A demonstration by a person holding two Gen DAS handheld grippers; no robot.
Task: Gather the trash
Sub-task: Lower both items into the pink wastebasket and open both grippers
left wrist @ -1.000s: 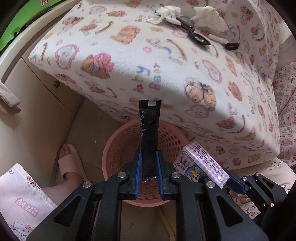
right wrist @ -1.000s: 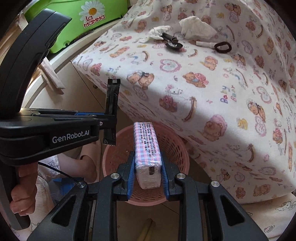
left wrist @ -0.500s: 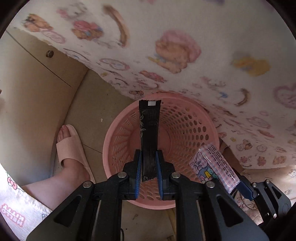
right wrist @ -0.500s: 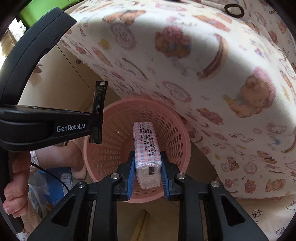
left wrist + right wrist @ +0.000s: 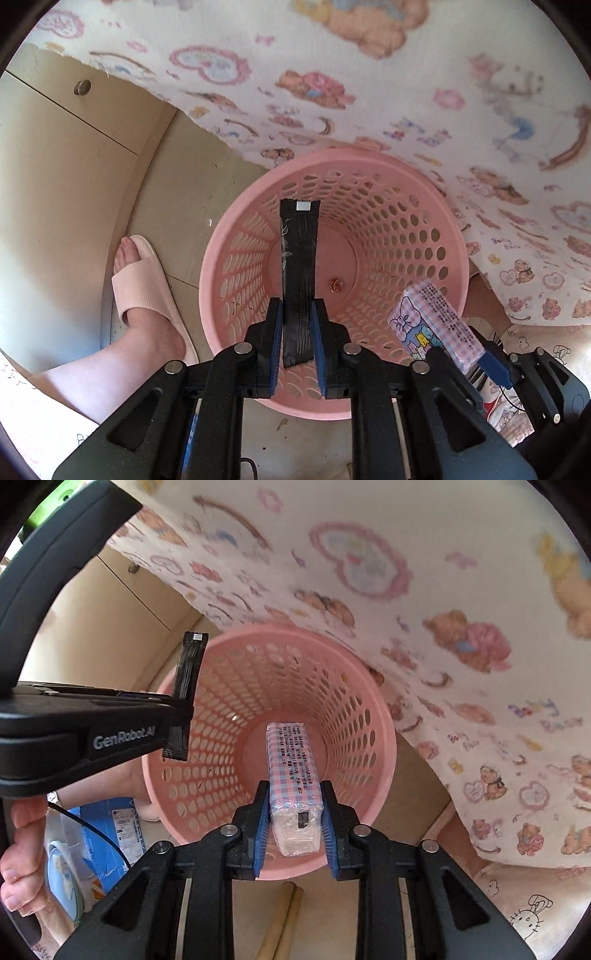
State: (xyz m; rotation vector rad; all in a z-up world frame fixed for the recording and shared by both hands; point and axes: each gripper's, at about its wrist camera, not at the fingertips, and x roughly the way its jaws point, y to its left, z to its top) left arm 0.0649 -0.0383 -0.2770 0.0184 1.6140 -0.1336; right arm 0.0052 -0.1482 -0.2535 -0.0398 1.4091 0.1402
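Observation:
A pink perforated basket [image 5: 236, 236] stands on the floor under the edge of a printed cloth [image 5: 369, 74]. My left gripper [image 5: 297, 306] points down into it, shut on a long black sachet [image 5: 298, 266]. At the right of the same view the right gripper holds a pink checked tissue pack [image 5: 434, 321] over the basket rim. In the right wrist view, my right gripper [image 5: 294, 794] is shut on that tissue pack [image 5: 293, 771] above the basket [image 5: 369, 709]; the black sachet [image 5: 186, 698] hangs at the left in the left gripper. A small brown scrap [image 5: 335, 285] lies on the basket floor.
A person's foot in a pink slipper [image 5: 142, 284] stands left of the basket beside a beige cabinet [image 5: 55, 166]. A hand [image 5: 20, 853] holds the left gripper's handle. A blue box [image 5: 110, 830] and wooden sticks [image 5: 280, 919] lie on the floor.
Both grippers have come down from table height toward the basket mouth, each still holding its item. The tabletop with its tissues has left view and the basket looks much larger.

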